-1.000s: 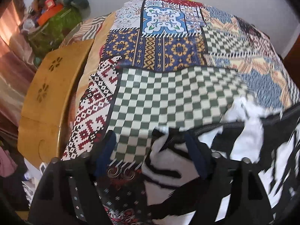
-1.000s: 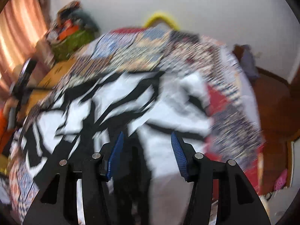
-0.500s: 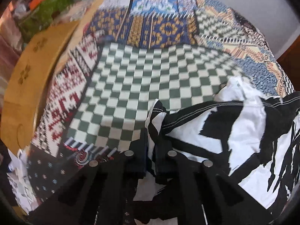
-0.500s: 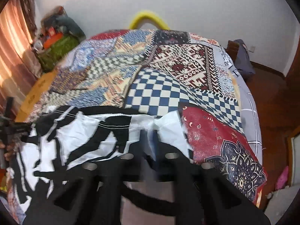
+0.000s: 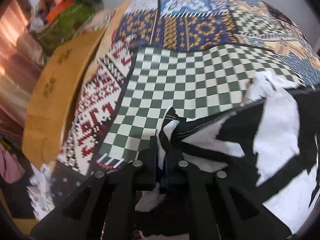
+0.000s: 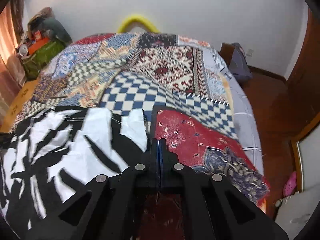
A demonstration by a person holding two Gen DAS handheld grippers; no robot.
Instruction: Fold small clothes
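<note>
Left tongs (image 5: 161, 150) pinching garment (image 5: 276, 124) corner, right tongs (image 6: 159, 150) closed

The garment (image 6: 60, 150) is white with jagged black streaks and a black, white-stitched hem. The bedspread (image 5: 180, 76) is patchwork: green-and-cream checks, blue-and-cream checks, red paisley, maroon geometric motifs, blue-and-gold medallions. The grippers (image 6: 159, 146) are black with blue pads.

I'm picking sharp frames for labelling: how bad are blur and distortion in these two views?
Left wrist view: motion-smeared throughout, patchwork bedspread streaked, black-and-white garment soft-edged, strong fisheye curvature. Right wrist view: wall and floor crisp, garment and bedspread smeared; dark vignette at corners in both.
</note>
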